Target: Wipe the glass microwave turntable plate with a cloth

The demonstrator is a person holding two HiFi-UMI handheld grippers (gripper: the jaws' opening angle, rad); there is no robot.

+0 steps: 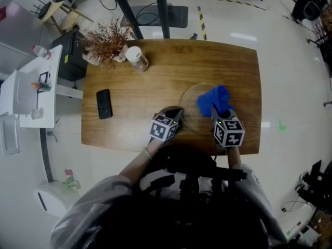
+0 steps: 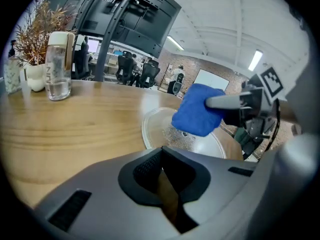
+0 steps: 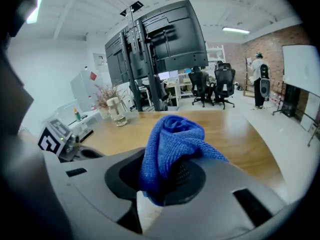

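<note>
Right gripper (image 3: 162, 184) fingers clamped on a bunched blue cloth (image 3: 172, 144), held over the clear, speckled glass plate (image 2: 156, 129); left gripper (image 2: 162, 179) fingers closed, empty, plate just ahead of them

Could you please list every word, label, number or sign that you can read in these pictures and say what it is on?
No text reads clearly.
Vertical print on the clear bottle: too blurred to read.
The red label on the white cabinet: too small to read.
The marker cubes: square patterns only, no words.
The blue cloth and the glass plate: no print seen.
</note>
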